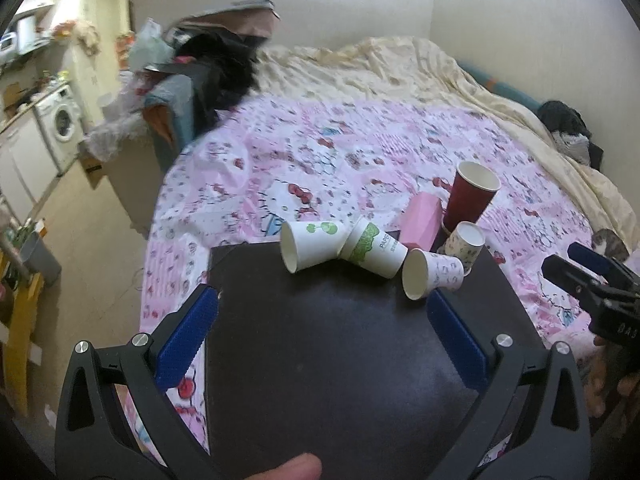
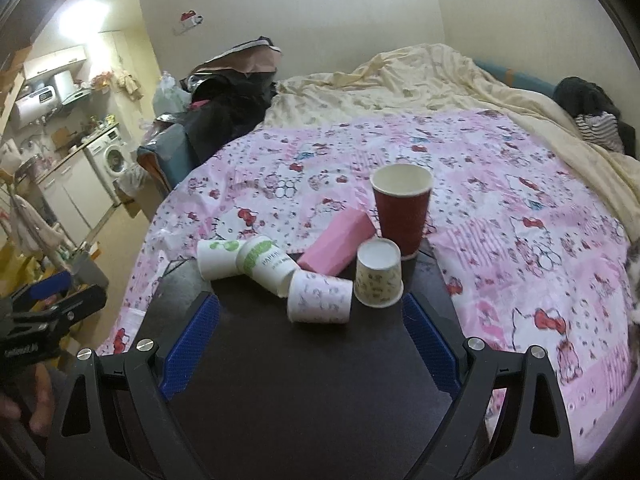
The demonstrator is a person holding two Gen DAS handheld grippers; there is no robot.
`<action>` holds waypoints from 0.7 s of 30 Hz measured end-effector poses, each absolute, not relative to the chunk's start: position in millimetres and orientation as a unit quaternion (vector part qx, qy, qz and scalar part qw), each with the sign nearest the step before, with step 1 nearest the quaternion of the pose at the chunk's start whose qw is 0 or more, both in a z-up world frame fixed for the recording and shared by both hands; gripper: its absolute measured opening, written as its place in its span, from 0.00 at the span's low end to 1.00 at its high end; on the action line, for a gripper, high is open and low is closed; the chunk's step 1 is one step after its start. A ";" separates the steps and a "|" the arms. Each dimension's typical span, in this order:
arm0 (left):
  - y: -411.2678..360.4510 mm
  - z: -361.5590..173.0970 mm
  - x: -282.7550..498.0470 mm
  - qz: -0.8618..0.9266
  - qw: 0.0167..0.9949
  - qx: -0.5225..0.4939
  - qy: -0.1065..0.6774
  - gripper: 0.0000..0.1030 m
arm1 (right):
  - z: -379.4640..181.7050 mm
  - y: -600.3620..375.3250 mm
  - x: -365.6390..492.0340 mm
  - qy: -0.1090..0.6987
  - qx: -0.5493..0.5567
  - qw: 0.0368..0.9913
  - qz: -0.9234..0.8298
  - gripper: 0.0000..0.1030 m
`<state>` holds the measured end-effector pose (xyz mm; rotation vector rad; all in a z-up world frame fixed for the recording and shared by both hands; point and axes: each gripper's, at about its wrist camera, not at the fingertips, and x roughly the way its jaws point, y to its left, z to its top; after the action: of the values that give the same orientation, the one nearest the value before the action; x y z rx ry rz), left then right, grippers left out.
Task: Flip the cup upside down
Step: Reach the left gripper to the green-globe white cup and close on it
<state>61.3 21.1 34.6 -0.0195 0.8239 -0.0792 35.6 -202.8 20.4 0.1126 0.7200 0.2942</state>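
Note:
A dark red paper cup point(image 2: 402, 214) stands upright, mouth up, at the far edge of the black tray point(image 2: 300, 380); it also shows in the left wrist view point(image 1: 472, 196). A small patterned cup point(image 2: 378, 278) stands upside down in front of it. Three white paper cups lie on their sides: one with green dots point(image 2: 216, 258), one with a green band point(image 2: 266, 266), one with faint print point(image 2: 320, 298). My left gripper point(image 1: 322, 304) and my right gripper point(image 2: 310, 308) are both open and empty, short of the cups.
A pink box point(image 2: 338, 246) lies among the cups. The tray rests on a bed with a pink cartoon sheet point(image 2: 500, 200) and a cream duvet point(image 2: 400, 80). Clothes are piled at the bed's far left. A kitchen area with a washing machine point(image 2: 114, 156) is at left.

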 end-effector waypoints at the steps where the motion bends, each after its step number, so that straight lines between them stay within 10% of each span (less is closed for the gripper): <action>1: 21.6 35.7 73.9 -0.061 0.908 -0.007 0.415 1.00 | 21.9 -201.3 39.0 0.350 0.050 0.924 0.145 0.94; 21: -19.4 -39.4 230.8 -0.228 0.708 0.303 0.595 1.00 | -12.3 -190.2 140.4 0.429 0.030 0.891 0.147 0.96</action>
<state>230.8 -19.4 -39.4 0.6730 1.3221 -0.5060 140.4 -190.2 -12.3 0.0622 0.8904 0.3061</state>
